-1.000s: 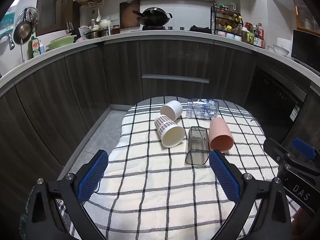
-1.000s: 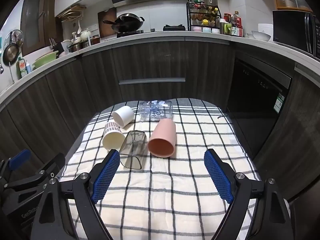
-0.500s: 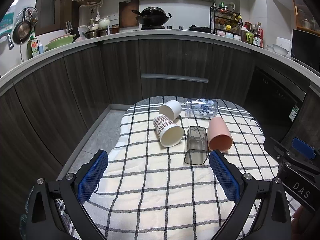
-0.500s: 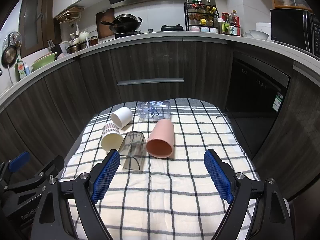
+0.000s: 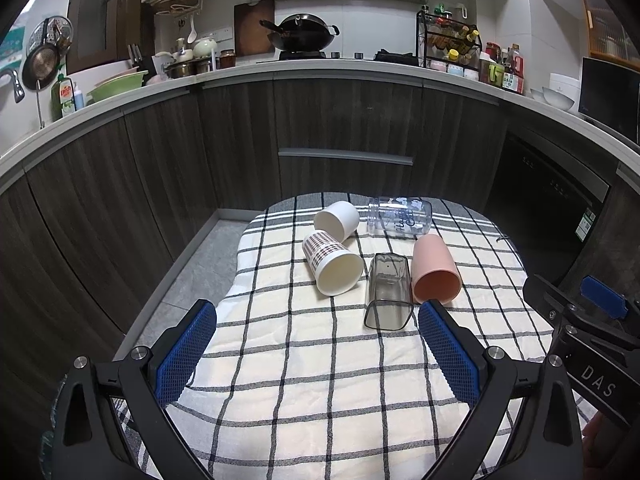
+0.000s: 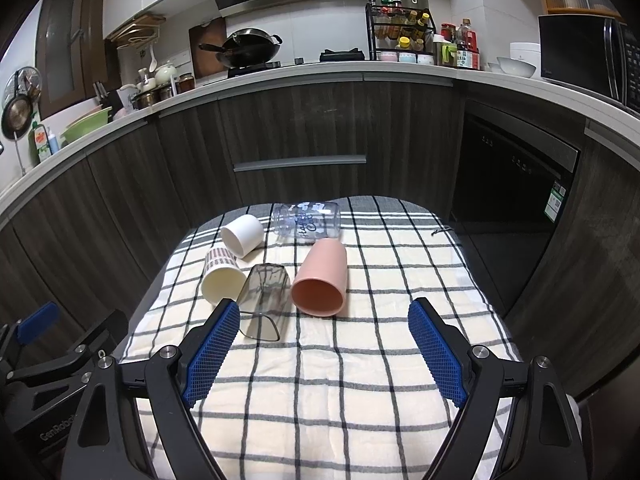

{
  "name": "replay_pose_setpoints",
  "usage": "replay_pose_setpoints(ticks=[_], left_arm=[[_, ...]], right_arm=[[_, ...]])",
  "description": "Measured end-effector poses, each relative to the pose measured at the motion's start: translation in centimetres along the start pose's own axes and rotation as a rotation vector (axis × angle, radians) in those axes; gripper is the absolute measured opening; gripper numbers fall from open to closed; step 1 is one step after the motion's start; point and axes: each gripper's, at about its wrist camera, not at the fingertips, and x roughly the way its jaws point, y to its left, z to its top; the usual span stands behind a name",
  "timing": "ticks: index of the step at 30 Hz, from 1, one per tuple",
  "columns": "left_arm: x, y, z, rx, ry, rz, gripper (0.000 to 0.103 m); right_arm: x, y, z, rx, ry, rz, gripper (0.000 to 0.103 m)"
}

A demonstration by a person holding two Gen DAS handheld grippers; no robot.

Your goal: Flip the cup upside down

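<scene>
Several cups lie on their sides on a checked cloth: a pink cup, a smoky square glass, a patterned paper cup, a plain white cup and a clear printed glass. My left gripper is open and empty, short of the cups. My right gripper is open and empty, just in front of the pink cup and the smoky glass.
The cloth covers a small table that drops off on all sides. Dark kitchen cabinets stand behind it, a dishwasher front to the right. The right gripper's body shows at the right edge of the left wrist view.
Both grippers have drifted slightly, so the cups sit a little lower and nearer in the right wrist view. The cups themselves have not moved and both grippers stay open.
</scene>
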Motion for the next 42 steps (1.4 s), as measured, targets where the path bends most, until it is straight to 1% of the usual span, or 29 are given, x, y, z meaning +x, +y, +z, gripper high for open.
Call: replay_pose_setpoints(ticks=[18, 42], left_arm=[[-0.1, -0.2, 0.1, 0.000, 0.008, -0.002, 0.103], [1.0, -0.2, 0.3, -0.003, 0.030, -0.008, 0.103]], right_arm=[[0.0, -0.1, 0.0, 0.003, 0.000, -0.002, 0.086], [0.8, -0.4, -0.4, 0.010, 0.012, -0.005, 0.086]])
